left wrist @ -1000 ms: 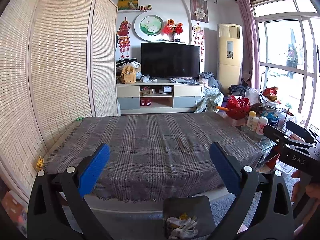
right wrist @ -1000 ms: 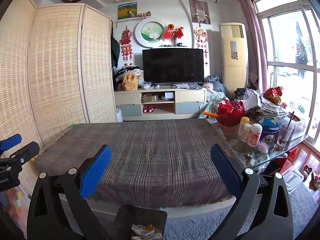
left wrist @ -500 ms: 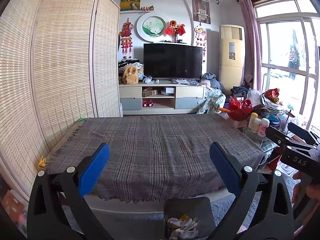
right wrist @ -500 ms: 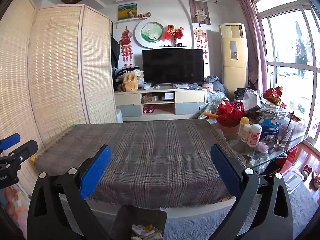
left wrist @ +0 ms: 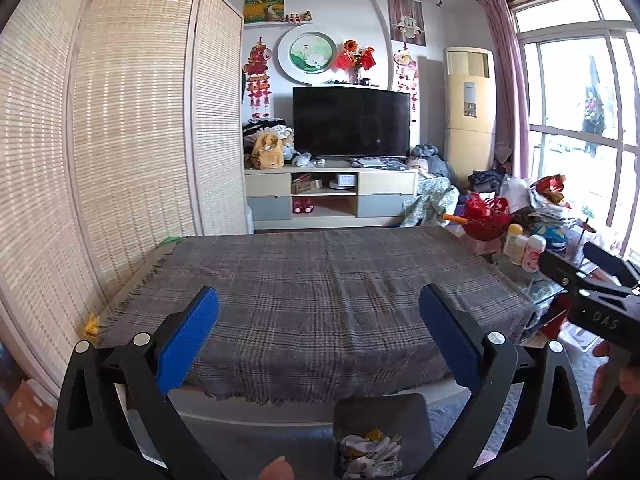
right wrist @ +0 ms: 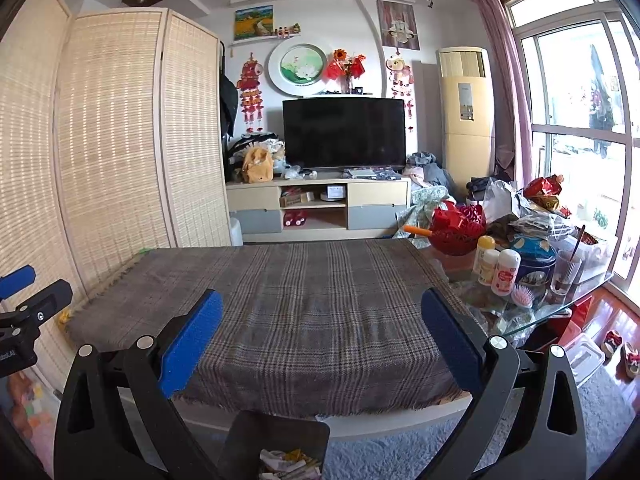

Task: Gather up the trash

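A dark trash bin [left wrist: 380, 420] stands on the floor in front of the table and holds crumpled paper trash [left wrist: 370, 454]. It also shows in the right wrist view [right wrist: 280, 440] with trash [right wrist: 286, 466] inside. My left gripper [left wrist: 320, 336] is open and empty above the table's near edge. My right gripper [right wrist: 320, 336] is open and empty too. The right gripper shows at the right edge of the left wrist view [left wrist: 592, 292], and the left gripper at the left edge of the right wrist view [right wrist: 28, 320].
A plaid cloth covers the table [left wrist: 320, 288]. A glass side table [right wrist: 532, 304] at the right holds bottles, a tin, a cup and bags. A woven screen [left wrist: 120, 140] stands at the left. A TV unit [left wrist: 332, 196] is at the back.
The left gripper has tilted up and pulled back slightly, so the room sits lower in its view. The right gripper has barely moved.
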Demonstrator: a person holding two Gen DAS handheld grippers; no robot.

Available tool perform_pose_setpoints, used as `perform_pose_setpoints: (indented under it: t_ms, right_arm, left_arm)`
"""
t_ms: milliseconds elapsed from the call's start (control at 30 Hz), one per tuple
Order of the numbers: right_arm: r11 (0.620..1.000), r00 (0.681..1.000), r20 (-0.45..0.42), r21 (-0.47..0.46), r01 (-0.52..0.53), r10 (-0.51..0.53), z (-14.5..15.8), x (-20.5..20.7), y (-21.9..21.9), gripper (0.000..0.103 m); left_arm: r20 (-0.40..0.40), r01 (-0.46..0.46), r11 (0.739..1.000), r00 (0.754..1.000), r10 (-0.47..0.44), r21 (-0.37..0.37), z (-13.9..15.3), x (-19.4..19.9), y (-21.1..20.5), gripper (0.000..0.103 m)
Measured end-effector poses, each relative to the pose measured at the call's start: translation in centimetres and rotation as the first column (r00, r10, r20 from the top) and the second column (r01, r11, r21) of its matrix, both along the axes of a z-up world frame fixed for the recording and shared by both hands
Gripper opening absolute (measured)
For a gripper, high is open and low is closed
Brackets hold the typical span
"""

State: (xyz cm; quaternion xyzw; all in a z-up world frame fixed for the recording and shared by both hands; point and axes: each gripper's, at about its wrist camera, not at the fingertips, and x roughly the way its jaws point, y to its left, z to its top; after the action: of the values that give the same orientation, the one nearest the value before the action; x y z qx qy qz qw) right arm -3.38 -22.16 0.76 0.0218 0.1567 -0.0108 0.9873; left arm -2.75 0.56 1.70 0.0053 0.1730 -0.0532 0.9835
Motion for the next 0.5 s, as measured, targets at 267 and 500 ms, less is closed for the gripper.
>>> perform_pose_setpoints:
  t_ms: [267, 500]
  right_arm:
    - [1.0, 1.0, -0.008, 0.008, -0.004, 0.004, -0.17, 0.23, -0.08, 0.1]
    - [1.0, 1.0, -0.021, 0.015, -0.007, 0.007, -0.41, 0.77, -0.1, 0.1]
  left_arm:
    - [0.017, -0.007, 1.0, 1.0, 0.007, -0.001, 0.7, -0.27, 0.05, 0.095]
    - [0.023, 0.023, 1.0, 0.999, -0.023, -0.019, 0.52, -0.19, 0.24, 0.095]
